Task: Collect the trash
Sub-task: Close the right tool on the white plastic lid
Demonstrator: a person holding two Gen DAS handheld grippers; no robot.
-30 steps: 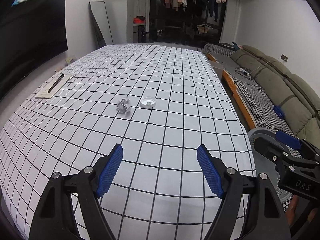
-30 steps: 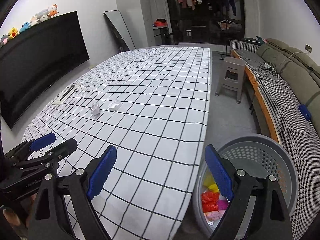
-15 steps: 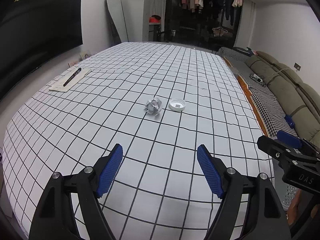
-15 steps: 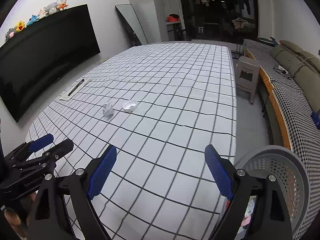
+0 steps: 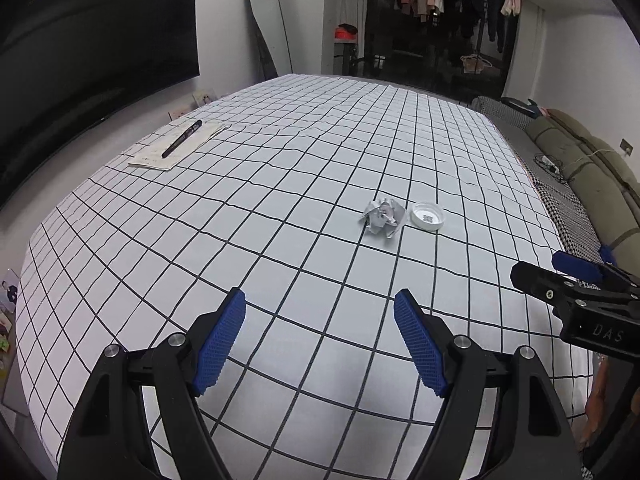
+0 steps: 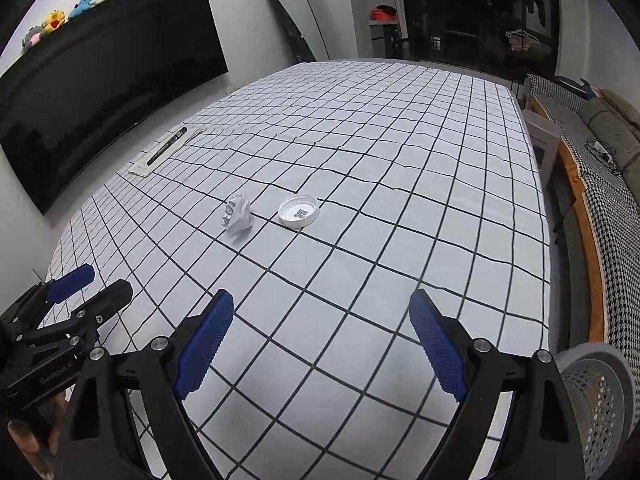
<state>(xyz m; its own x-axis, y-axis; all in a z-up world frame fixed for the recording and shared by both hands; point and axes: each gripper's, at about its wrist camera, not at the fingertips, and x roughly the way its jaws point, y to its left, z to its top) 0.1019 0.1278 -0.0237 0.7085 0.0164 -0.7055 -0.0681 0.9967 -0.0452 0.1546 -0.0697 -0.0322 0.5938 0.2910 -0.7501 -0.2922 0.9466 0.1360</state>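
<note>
Gridded surface (image 5: 304, 184) fills my view; dark screen (image 6: 100, 80) on the wall at left, grey basket (image 6: 600, 392) at lower right. Notepad with pen (image 5: 182, 144) lies far left. Crumpled paper (image 5: 383, 216) just beside white lid (image 5: 428, 216), mid-surface, unobstructed. My left hand-held gripper (image 5: 320, 344) and right hand-held gripper (image 6: 322, 348): jaws wide, empty.

white black-gridded tablecloth (image 5: 280, 208), blue pads (image 5: 218, 344), white lid (image 6: 298, 210).
</note>
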